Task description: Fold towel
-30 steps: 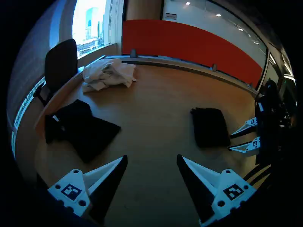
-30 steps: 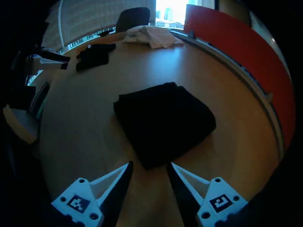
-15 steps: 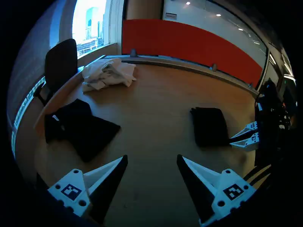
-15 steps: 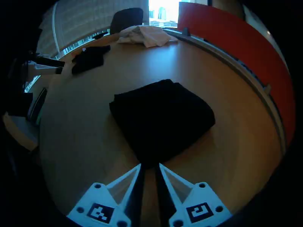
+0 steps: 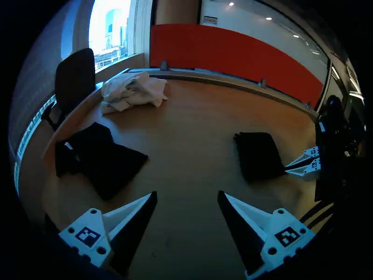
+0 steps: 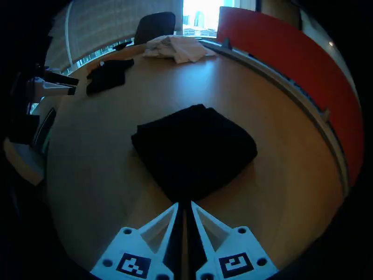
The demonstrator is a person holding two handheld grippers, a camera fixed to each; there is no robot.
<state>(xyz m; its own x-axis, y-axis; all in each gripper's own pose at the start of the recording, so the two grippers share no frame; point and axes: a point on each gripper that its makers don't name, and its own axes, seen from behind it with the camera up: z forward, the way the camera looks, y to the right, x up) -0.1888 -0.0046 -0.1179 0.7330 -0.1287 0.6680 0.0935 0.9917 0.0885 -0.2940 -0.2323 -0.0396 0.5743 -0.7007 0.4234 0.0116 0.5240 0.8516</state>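
1. The folded black towel (image 6: 193,149) lies flat as a thick rectangle in the middle of the right gripper view, on the wooden worktop (image 6: 284,158).
2. The right gripper (image 6: 184,205) comes up from the bottom of that view. Its fingers are drawn almost together and pinch the towel's near corner.
3. In the left gripper view the same towel sits right of centre, with the right gripper's white fingers meeting its right edge.
4. The left gripper (image 5: 186,193) hangs over bare worktop at the bottom of its own view, well apart from the towel, its fingers spread wide with nothing between them.
5. A loose black cloth (image 5: 100,158) lies crumpled at the left of the left gripper view.
6. A heap of white cloths (image 5: 133,91) lies at the upper left, near a dark chair (image 5: 74,77).
7. A red partition (image 5: 233,51) runs along the worktop's far edge.
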